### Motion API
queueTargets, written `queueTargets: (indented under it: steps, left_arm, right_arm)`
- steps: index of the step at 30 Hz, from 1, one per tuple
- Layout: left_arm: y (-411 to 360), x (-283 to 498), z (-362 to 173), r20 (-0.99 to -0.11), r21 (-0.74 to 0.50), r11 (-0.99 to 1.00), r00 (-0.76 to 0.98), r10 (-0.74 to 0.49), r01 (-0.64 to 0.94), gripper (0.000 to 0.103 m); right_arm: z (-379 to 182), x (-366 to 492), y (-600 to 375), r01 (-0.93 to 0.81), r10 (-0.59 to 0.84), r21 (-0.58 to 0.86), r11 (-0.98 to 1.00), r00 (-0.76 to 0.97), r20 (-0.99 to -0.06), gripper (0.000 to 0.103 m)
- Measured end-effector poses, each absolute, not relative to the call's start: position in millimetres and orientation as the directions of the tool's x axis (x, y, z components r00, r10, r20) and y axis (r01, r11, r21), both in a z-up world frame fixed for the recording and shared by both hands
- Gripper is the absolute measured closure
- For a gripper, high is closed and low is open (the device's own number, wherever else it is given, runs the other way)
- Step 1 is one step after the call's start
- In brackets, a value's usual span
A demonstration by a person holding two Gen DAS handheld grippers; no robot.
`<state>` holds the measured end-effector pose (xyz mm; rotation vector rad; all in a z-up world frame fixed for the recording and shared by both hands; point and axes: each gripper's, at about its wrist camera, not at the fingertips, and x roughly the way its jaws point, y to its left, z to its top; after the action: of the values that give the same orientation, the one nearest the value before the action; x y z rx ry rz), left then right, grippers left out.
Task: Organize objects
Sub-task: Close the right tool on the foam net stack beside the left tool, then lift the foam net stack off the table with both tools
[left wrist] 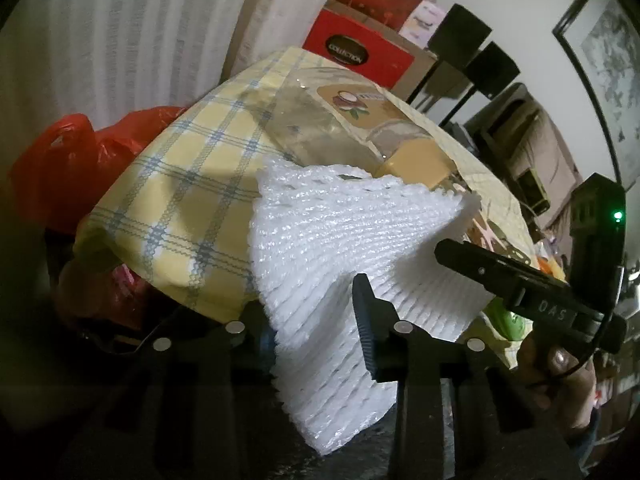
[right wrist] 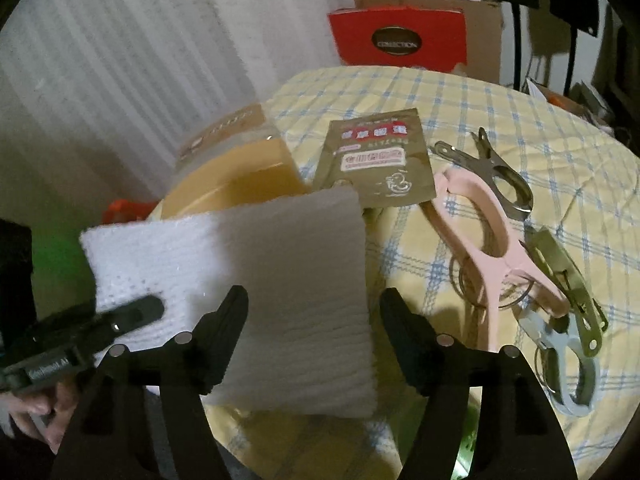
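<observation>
Foam sheets, a white ribbed stack, fill the lower middle of the left wrist view, lifted above the table and sagging toward the bottom edge. My left gripper is clenched on this stack: one finger presses its right-hand face, while the other is hidden behind the foam.

In the right wrist view, the same stack lies at centre. My right gripper is released, its jaws standing wide. The left finger overlaps the foam's lower left part. The right finger stands clear of the foam's right edge.

My left hand shows blurred at the lower left of that view.

Behind the foam, toward the upper left of centre, sits a yellow bowl under a clear wrapped package.

A checked tablecloth, yellow with blue lines, covers the table. On it, just above the foam, lies a tan packet with red and white print. To the right of centre lie several clothes pegs: a pink peg, a metal peg touching it above, and a grey-blue peg at the lower right.

A red box stands at the top centre, beyond the table's far edge. A pale curtain fills the upper left.
</observation>
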<state>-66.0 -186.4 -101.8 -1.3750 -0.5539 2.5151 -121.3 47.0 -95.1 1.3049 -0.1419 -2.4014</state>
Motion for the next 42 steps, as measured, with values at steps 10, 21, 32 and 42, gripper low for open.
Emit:
queueTargets:
  steps: [10, 21, 32, 42]
  left_arm:
    - [-185.2, -63.3, -100.9, -0.769, -0.387, -0.922, -0.547, 0.331, -0.014, 0.075]
    - [-182.3, -62.9, -99.9, -0.786, -0.36, -0.933, -0.547, 0.29, 0.022, 0.075]
    - [-159.9, -43.7, -72.4, -0.79, -0.312, -0.95, -0.557, 0.255, 0.008, 0.087]
    - [-143.2, -20.1, -20.4, -0.728, -0.293, -0.956, -0.646, 0.228, -0.007, 0.089]
  right_arm:
    - [-100.6, -113.6, 18.6, 0.362, -0.33, 0.154, -0.919, -0.498, -0.802, 0.021]
    - [-101.6, -100.1, 9.1, 0.345, -0.306, 0.123, -0.93, -0.544, -0.781, 0.057]
    - [-78.1, -74.9, 10.7, 0.314, -0.278, 0.095, -0.945, -0.613, -0.739, 0.07]
    - [-24.0, -39.7, 12.4, 0.267, -0.198, -0.007, -0.964, -0.731, -0.653, 0.072]
